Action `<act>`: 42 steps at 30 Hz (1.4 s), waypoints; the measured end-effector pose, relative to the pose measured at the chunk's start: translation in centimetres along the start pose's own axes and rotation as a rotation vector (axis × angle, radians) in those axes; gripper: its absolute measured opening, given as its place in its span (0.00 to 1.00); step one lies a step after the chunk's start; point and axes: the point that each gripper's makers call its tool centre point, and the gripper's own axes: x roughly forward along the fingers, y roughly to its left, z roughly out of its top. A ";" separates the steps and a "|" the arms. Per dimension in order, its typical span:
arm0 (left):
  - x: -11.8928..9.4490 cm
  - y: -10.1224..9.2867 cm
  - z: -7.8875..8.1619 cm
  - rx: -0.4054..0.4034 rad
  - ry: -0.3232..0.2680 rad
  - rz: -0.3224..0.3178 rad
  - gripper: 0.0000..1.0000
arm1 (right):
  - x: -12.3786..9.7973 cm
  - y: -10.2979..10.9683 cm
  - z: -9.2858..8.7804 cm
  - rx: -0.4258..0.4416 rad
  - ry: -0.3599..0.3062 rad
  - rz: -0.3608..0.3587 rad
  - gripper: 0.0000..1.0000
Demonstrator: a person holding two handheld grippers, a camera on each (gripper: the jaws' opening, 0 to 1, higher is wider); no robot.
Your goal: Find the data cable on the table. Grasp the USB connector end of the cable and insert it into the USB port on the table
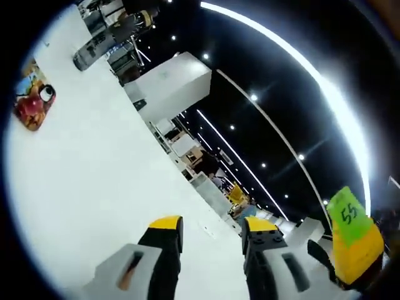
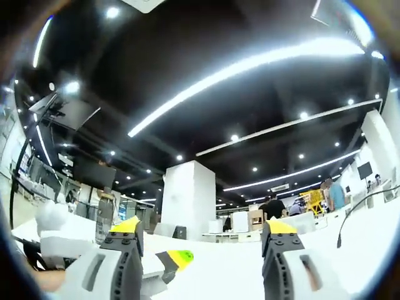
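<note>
Table (image 1: pixel 94 187) edge runs diagonally past left claw (image 1: pixel 212 225), jaws parted.

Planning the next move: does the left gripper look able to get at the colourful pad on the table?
Probably yes. The left gripper is open, and bare white table lies between it and the colourful pad, with nothing in the way. The pad sits well ahead, though.

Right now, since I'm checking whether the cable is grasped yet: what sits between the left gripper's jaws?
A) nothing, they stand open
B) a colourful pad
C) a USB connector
A: the left gripper stands open, with bare white table showing between its jaws.
</note>
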 end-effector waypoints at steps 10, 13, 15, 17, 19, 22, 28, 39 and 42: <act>-0.1 1.2 1.5 -0.059 -0.071 0.015 0.37 | 0.3 0.1 0.5 0.053 -0.028 -0.045 0.78; -0.1 1.3 1.4 -0.066 -0.073 0.019 0.37 | 0.5 -0.2 0.5 0.052 -0.027 -0.053 0.78; -0.1 1.2 1.3 -0.054 -0.069 0.019 0.37 | 0.4 -0.4 0.7 0.067 -0.034 -0.057 0.78; 0.0 1.2 1.2 -0.047 -0.066 0.019 0.37 | 0.5 -0.9 0.7 0.080 -0.038 -0.073 0.78; 0.1 1.3 1.4 -0.056 -0.070 0.019 0.37 | 0.5 -1.1 0.6 0.093 -0.036 -0.080 0.78; 0.1 1.8 1.7 -0.077 -0.079 0.033 0.37 | 0.6 -0.8 0.7 0.090 -0.038 -0.077 0.78; 0.3 2.0 2.0 -0.094 -0.086 0.043 0.36 | 0.9 -0.2 0.7 0.055 -0.026 -0.058 0.78; 0.4 1.8 1.9 -0.094 -0.083 0.044 0.36 | 0.9 -1.0 1.2 0.075 -0.041 -0.081 0.78; 0.5 1.7 1.9 -0.091 -0.083 0.044 0.36 | 0.9 -1.1 1.2 0.073 -0.040 -0.081 0.78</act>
